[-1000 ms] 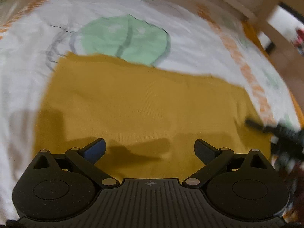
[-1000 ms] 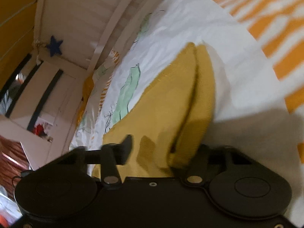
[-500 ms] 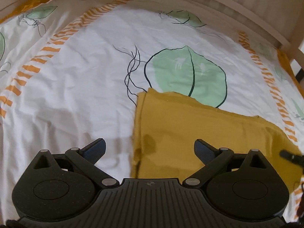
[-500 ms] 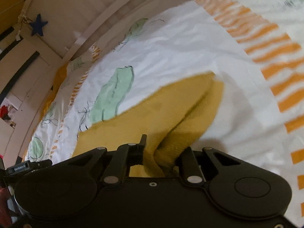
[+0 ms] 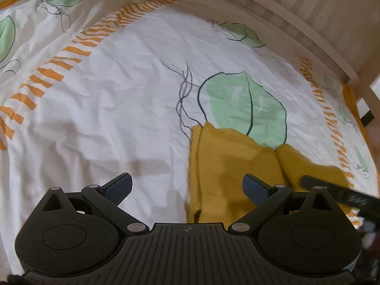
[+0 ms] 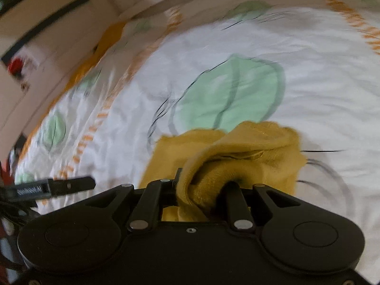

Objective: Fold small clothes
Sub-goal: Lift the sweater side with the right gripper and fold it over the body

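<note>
Lifted since a second ago, the mustard-yellow knitted garment [image 6: 239, 156] bunches in the right gripper [image 6: 201, 190] — jaws pinching its edge to fold it over — left gripper [image 5: 187, 187] spread, empty.

Garment [image 5: 228, 166] on bedsheet [image 5: 118, 99], right of centre (rail [image 5: 296, 30] behind)

Mirrored white lettering on a black bar [image 6: 51, 188] is too blurred to read.
</note>
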A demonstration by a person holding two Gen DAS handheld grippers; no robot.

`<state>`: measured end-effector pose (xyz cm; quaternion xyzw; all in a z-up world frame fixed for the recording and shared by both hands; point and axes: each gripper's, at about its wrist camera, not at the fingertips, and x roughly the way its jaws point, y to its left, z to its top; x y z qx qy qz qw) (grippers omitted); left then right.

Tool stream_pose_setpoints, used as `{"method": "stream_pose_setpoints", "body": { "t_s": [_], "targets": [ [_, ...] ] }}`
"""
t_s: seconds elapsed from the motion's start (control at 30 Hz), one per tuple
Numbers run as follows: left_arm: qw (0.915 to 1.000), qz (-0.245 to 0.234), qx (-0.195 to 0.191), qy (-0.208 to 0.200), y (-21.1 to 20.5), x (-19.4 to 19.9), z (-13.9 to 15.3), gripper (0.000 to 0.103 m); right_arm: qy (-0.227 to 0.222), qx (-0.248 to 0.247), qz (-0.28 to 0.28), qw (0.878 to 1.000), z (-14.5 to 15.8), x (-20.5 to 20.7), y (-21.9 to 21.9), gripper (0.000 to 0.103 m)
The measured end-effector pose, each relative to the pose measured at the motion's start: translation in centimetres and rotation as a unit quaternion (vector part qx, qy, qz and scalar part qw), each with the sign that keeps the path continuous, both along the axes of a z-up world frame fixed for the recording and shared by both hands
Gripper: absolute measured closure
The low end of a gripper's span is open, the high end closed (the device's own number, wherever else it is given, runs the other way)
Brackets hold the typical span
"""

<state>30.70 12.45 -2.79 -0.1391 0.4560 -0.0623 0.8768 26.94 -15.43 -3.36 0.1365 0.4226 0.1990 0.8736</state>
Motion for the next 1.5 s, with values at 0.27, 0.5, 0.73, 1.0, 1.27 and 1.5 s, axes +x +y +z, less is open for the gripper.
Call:
{"method": "stream_pose_setpoints", "body": {
  "t_s": [0.27,0.5,0.73,1.0,1.27,1.5],
  "targets": [
    [0.9997,0.02,0.01,0.012,1.9,0.5,-0.9,0.003,0.013,-0.067,0.045,0.997,-3.4,0.4,8.0,0.077],
    [0.9996,0.022,0.001,0.015,2.4,0.6,-1.1,0.003,-0.04,-0.056,0.071,0.995,-3.2,-1.1,9.0,0.041],
    [0.9991,0.041,-0.011,0.009,3.1,0.3,-0.8,0.003,-0.111,-0.045,0.128,0.985,-2.6,-3.2,10.2,0.032],
    [0.9989,0.042,-0.014,0.016,3.4,0.6,-1.0,0.003,-0.145,-0.014,0.177,0.973,-1.9,-4.8,10.5,0.026],
    [0.9992,0.034,-0.011,0.018,3.3,0.6,-1.2,0.003,-0.134,0.015,0.135,0.982,-2.0,-6.0,6.7,0.025],
    [0.9997,0.011,-0.003,0.024,2.1,0.5,-1.6,0.003,-0.1,0.015,0.079,0.992,-3.8,-6.4,2.9,0.025]
  ]
}}
